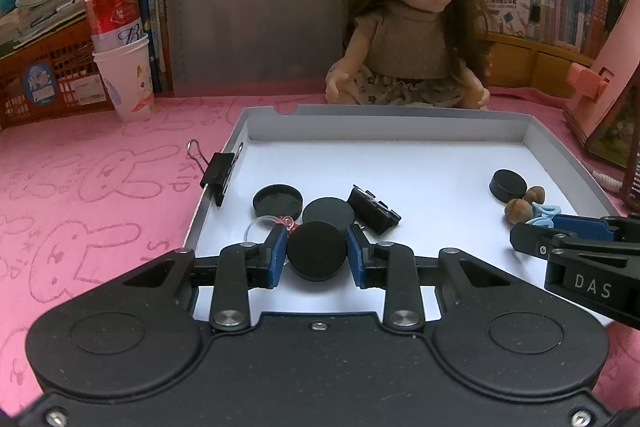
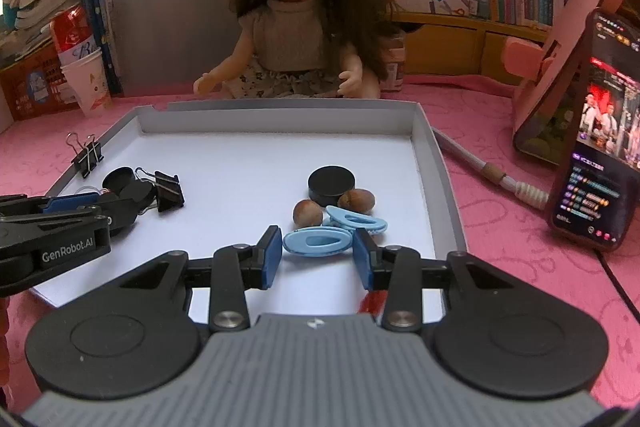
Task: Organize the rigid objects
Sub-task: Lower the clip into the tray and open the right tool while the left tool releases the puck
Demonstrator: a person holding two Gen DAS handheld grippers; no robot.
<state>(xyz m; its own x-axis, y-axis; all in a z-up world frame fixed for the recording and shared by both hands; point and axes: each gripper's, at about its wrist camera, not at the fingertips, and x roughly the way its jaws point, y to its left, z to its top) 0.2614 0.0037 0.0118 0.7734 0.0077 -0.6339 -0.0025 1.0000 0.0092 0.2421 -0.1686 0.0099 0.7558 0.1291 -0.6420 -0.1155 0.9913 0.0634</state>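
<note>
Left claw (image 1: 317,254) pinches a black cap (image 1: 317,255); right claw (image 2: 317,253) clasps a blue hair clip (image 2: 318,243) over the white tray (image 2: 240,163).

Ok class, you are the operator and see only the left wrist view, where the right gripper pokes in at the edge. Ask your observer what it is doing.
Operator: What is the right gripper on?
Observer: The right gripper has its pads against both ends of a light blue hair clip.
Operator: Only one clip?
Observer: No, a second blue clip lies just behind it, next to two nuts.
Operator: Anything right of the tray?
Observer: A phone stands beyond the tray, screen lit.
</note>
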